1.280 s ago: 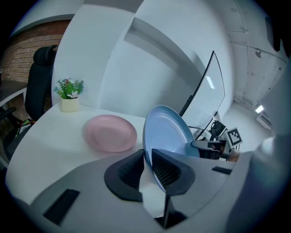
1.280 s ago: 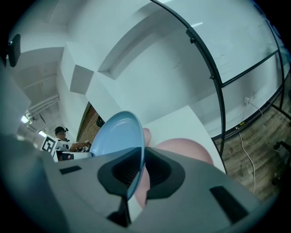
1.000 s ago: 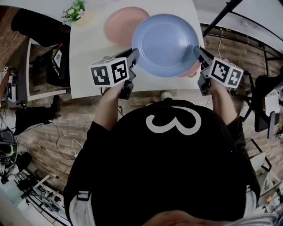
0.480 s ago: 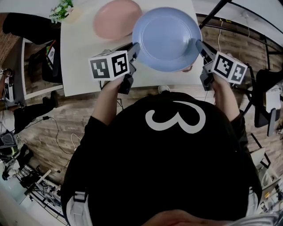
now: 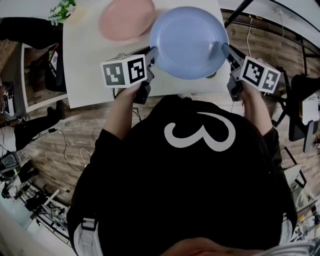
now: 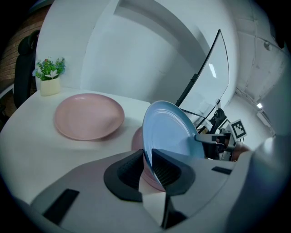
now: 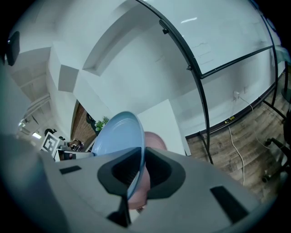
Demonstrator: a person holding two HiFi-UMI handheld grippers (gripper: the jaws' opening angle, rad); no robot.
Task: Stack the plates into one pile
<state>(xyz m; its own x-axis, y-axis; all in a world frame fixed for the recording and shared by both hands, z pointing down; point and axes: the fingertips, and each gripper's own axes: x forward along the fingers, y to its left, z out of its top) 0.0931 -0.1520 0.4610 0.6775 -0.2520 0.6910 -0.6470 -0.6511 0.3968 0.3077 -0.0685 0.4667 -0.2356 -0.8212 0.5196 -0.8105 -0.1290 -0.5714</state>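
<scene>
Holds a round pale-blue plate (image 5: 188, 42) (image 6: 170, 132) (image 7: 113, 139) up between both tools, over the near right part of a white rectangular table (image 5: 90, 65). Pinches the plate's left rim in the left gripper (image 5: 153, 52) (image 6: 148, 154), dark pads closed onto the thin edge from both faces, with nothing else between them. Pinches the opposite, right rim in the right gripper (image 5: 224, 48) (image 7: 143, 152) the same way, jaws nearly together with only the plate's edge clamped in the slot. Seen from the head view: blue plate roughly level and face up, marker cubes on both tools turned upward, both forearms reaching out from a black top (image 5: 190, 200). Below and just behind the blue plate, showing in both gripper views, a second pink plate (image 6: 136, 139) (image 7: 153, 141) flat on the table; cannot tell whether the two touch. Farther back and to the left, well apart from these, a round pink plate (image 5: 127, 19) (image 6: 89, 116) lying alone on the tabletop. Beyond it, at the far left corner, a small green potted plant (image 5: 62, 9) (image 6: 50, 75). Around the table, wood-plank floor (image 5: 75, 130).
</scene>
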